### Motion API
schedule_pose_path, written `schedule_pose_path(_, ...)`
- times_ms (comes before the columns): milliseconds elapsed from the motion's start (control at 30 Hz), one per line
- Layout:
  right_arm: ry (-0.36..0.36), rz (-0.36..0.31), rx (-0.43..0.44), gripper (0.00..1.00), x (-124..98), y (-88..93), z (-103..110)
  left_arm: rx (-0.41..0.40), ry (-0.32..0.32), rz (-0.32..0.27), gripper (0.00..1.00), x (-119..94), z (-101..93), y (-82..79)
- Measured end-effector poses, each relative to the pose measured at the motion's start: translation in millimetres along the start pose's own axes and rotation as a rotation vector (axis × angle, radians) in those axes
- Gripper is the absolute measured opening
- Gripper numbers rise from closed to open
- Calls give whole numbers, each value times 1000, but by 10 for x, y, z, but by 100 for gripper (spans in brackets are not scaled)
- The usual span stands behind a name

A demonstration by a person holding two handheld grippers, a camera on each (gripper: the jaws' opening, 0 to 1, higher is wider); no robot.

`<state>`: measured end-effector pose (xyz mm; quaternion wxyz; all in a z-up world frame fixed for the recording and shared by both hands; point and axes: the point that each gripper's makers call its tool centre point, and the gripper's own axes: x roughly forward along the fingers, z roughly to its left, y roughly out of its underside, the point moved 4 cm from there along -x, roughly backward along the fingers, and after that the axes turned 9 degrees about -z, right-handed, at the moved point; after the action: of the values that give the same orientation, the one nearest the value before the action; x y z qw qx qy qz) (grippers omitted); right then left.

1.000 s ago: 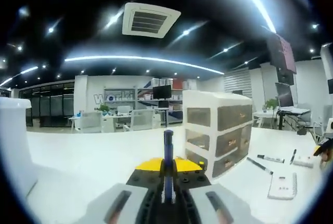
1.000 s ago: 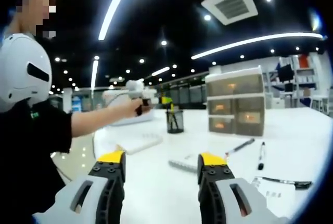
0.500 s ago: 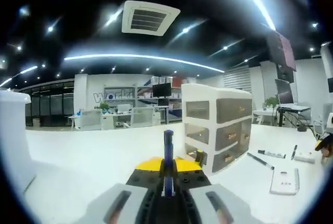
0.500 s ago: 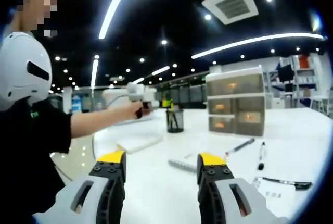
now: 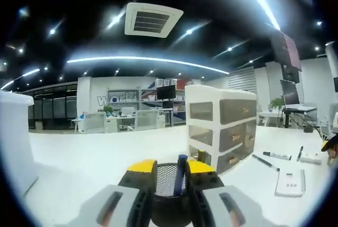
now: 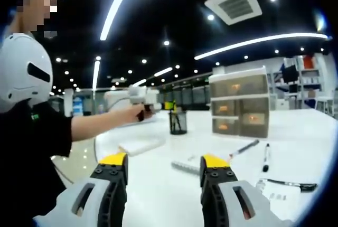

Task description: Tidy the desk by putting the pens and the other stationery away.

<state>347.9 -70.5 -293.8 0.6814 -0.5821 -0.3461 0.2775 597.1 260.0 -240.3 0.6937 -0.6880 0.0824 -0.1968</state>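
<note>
The blue pen (image 5: 181,170) stands inside the black mesh pen holder (image 5: 168,192), between the jaws of your left gripper (image 5: 170,170), which are apart. Right gripper view: your right gripper (image 6: 163,168) is open and empty, the holder beside the drawer unit (image 6: 238,103) on the white desk (image 6: 296,142).

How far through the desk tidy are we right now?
Early. Done: one blue pen stands in the black mesh pen holder, between the open jaws of the left gripper. In hand: nothing; the right gripper is open over the desk. Left: two markers, another pen, a small notepad and a spiral notebook lie loose near the drawer unit.
</note>
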Motion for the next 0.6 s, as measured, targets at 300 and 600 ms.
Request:
schedule_pose_path(300, -5, -6, 1, 52, 4, -10, 32, -19, 14, -40, 30, -162, -125, -105)
schedule_pose_path(600, -9, -10, 1, 52, -6, -19, 64, -52, 58, -63, 40, -423, -399, -130)
